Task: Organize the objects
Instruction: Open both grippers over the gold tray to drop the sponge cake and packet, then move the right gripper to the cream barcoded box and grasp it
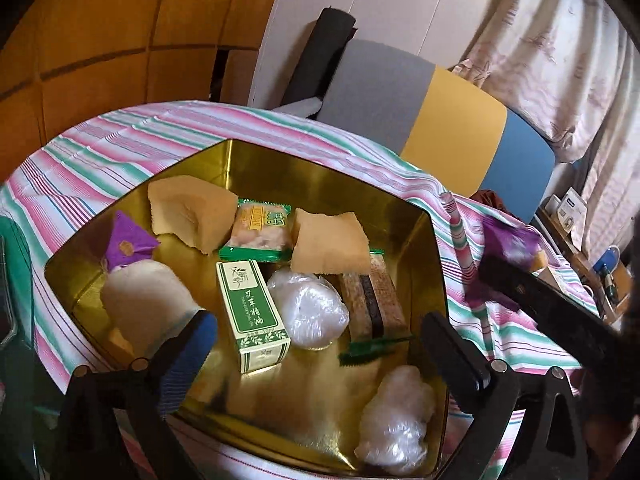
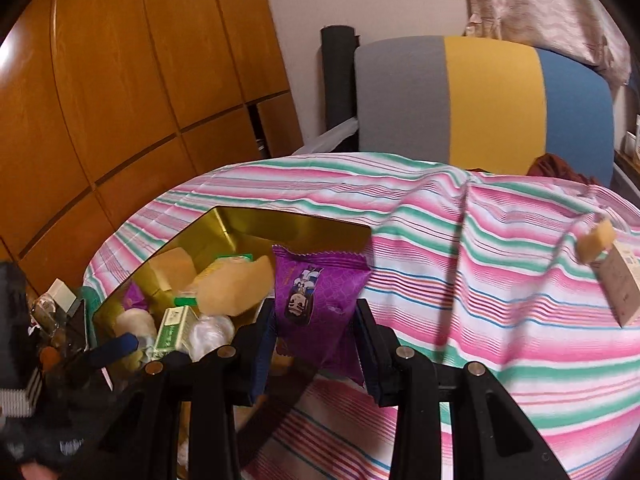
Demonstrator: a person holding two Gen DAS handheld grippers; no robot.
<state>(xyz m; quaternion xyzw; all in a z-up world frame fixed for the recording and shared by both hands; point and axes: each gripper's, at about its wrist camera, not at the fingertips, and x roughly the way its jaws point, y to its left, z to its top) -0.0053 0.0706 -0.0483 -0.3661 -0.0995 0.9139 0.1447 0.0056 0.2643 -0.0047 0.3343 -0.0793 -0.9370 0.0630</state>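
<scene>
A gold tin (image 1: pixel 424 240) sits on the striped cloth and holds several items: two tan spongy pieces (image 1: pixel 192 212), a green-wrapped snack (image 1: pixel 260 228), a green and white box (image 1: pixel 252 312), clear-wrapped lumps (image 1: pixel 306 306), a brown bar (image 1: pixel 372 304) and a purple pouch (image 1: pixel 128 244). My left gripper (image 1: pixel 318 320) hangs open over the tin's near half with nothing pressed between its pads. My right gripper (image 2: pixel 316 312) is shut on a purple snack packet (image 2: pixel 316 296), held just right of the tin (image 2: pixel 248 216). In the left wrist view that purple packet (image 1: pixel 508 240) shows at the right.
The striped tablecloth (image 2: pixel 480 240) lies wrinkled to the right, with a tan block (image 2: pixel 598 240) and a cardboard box (image 2: pixel 620 288) near its right edge. Small bottles and clutter (image 2: pixel 56 300) stand left of the tin. A grey, yellow and blue chair back (image 2: pixel 480 100) stands behind the table.
</scene>
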